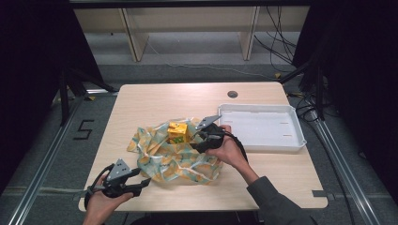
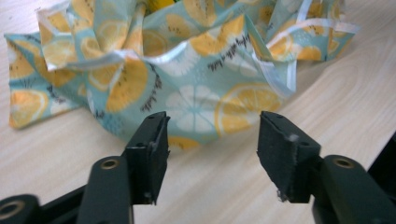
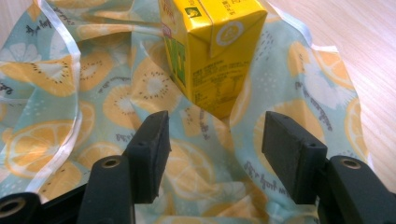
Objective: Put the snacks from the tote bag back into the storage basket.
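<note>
The high view looks forward and down from above the near side of the table (image 1: 155, 98), far enough off to take in the whole top and the floor beyond. The left gripper view sits low, close over the tabletop, facing the rumpled lemon-print cloth (image 2: 187, 70) across the upper frame. The right gripper view hangs close above that cloth (image 3: 93, 116), facing the yellow carton (image 3: 210, 51) at upper centre. All three views share the cloth.

A lab-like recording space is suggested: a wooden table (image 1: 141, 98) is flanked by metal rails (image 1: 42, 173), with loose cables (image 1: 277, 42) at upper right.
</note>
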`<state>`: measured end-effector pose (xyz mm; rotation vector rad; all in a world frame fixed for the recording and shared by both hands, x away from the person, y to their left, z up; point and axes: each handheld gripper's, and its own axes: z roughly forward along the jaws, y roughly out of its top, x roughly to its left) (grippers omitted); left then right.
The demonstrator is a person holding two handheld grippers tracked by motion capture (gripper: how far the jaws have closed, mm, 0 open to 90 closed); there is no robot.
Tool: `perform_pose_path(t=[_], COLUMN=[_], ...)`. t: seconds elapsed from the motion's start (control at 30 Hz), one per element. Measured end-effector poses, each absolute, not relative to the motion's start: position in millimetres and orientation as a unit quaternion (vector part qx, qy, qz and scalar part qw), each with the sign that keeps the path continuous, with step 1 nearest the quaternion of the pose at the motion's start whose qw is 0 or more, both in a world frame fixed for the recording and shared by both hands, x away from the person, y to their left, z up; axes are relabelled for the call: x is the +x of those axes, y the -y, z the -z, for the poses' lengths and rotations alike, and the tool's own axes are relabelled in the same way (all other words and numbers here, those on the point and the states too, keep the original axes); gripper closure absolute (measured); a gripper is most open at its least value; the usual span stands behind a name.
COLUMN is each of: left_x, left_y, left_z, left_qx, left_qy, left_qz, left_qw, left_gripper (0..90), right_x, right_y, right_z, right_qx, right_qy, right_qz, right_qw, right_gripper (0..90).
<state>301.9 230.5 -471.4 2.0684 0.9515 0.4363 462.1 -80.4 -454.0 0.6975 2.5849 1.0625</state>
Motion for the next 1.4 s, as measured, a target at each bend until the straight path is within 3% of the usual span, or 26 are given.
perform_pose_path(t=[0.23,0.43,0.83,1.4], left_x=[287,286,287,285], left_y=[-232,-228,-231,-228], left_z=[490,496,496,498], left_qx=[0.823,0.838,0.834,0.83], left_qy=[-0.38,-0.364,-0.369,-0.383], left_qz=[-0.169,-0.171,-0.174,-0.165], left_qw=[0.387,0.369,0.371,0.37], left_gripper=[37.0,36.2,35.5,34.5], right_x=[462,466,481,494], right_y=[69,63,59,40], right_z=[459,465,473,449], right_qx=[0.264,0.257,0.264,0.226], right_qy=[-0.889,-0.893,-0.89,-0.884], right_qz=[-0.363,-0.354,-0.365,-0.397], right_qw=[0.091,0.101,0.077,0.099], right_gripper=[40.3,36.3,32.4,31.0])
